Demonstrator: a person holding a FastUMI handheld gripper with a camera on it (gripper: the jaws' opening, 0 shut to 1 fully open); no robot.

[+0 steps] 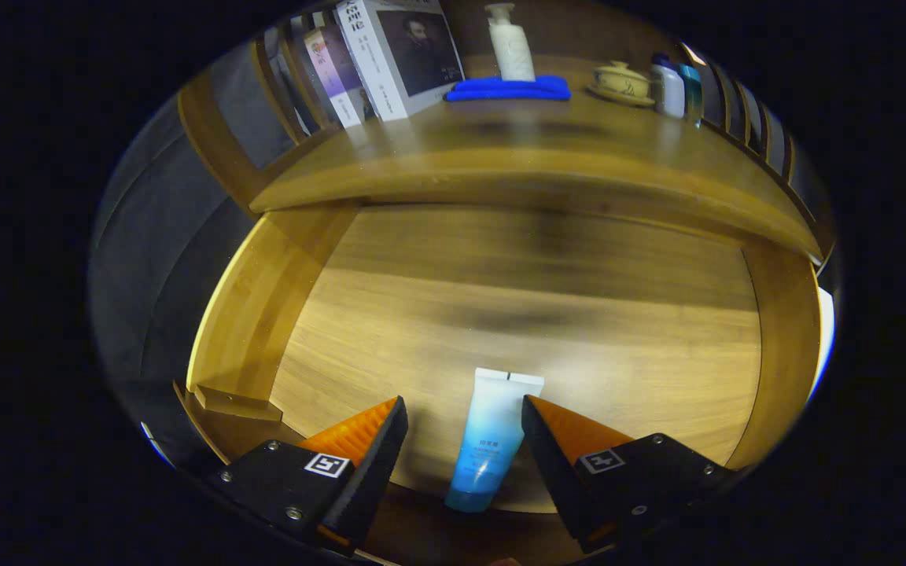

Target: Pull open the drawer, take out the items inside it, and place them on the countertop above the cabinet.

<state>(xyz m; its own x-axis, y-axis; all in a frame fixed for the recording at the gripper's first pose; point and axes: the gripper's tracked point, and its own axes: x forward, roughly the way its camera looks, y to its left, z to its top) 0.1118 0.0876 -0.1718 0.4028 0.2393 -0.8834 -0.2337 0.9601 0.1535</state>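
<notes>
Gripper [465, 413] hangs over the open drawer [256, 314], fingers spread wide either side of the blue-and-white tube [488, 440], gripping nothing. That tube lies alone on the drawer floor, near its front. Up on the far countertop [500, 149]: books [390, 55], pump bottle [510, 43] on blue cloth [510, 88], lidded cup [620, 81].

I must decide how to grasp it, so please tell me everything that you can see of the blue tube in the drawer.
The tube is soft-looking plastic, white at its flat crimped end and fading to blue toward the cap end. It lies flat on the wooden floor of the open drawer, lengthwise between the open jaws of the gripper, crimped end pointing away. The right jaw looks very close to it; contact is unclear.
</notes>
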